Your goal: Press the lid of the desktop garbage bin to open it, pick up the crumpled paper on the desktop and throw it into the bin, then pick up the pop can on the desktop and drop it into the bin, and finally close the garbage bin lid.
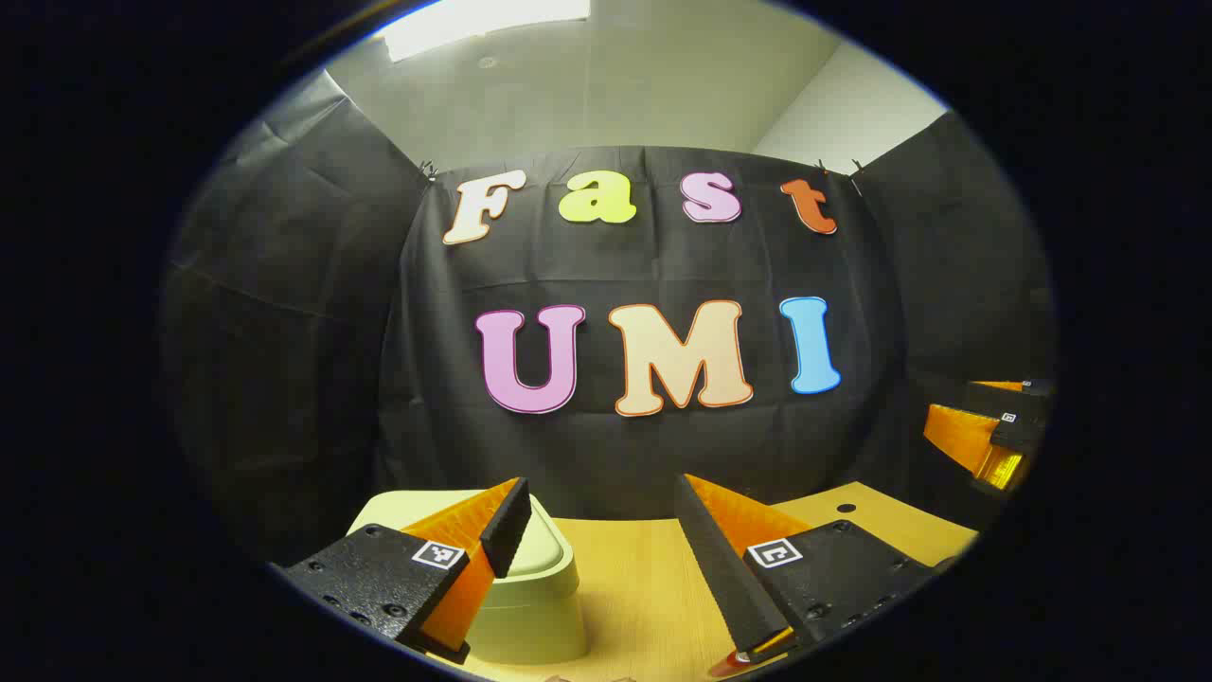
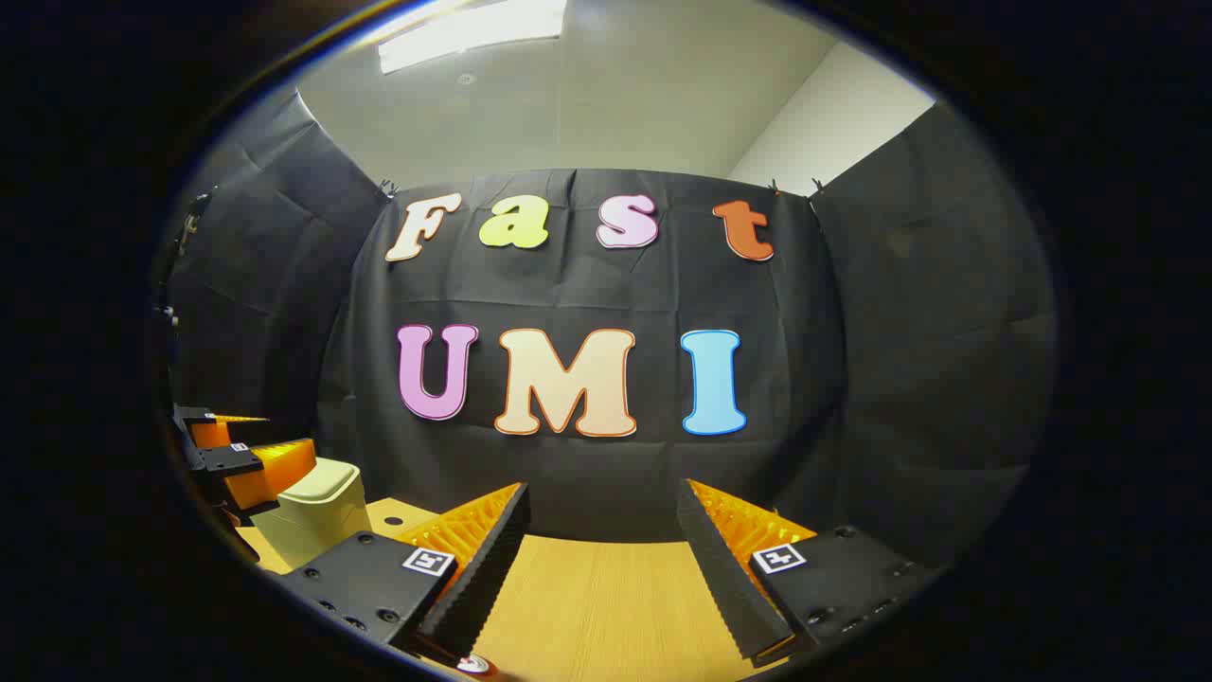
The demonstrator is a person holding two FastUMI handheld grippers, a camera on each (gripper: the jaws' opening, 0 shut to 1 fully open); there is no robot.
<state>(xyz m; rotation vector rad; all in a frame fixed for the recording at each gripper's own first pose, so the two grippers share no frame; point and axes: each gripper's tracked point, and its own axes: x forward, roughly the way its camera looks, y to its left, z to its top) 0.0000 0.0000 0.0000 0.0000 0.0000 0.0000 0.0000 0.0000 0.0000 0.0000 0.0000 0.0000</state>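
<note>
Left gripper view: the left gripper (image 1: 601,530) is held with its jaws wide and empty above the desk (image 1: 634,587), the garbage bin (image 1: 530,587) with its lid shut just behind the left finger, presumably for pressing. Likewise the right gripper (image 2: 601,540) is seen gaping, empty, well apart from the bin. No paper or can is identifiable.

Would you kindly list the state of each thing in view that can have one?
Pale green plastic desktop garbage bin: lid closed, upright on the wooden table.
Left gripper: open, holding nothing, above the table beside the bin.
Right gripper: open, holding nothing, above bare table.
</note>
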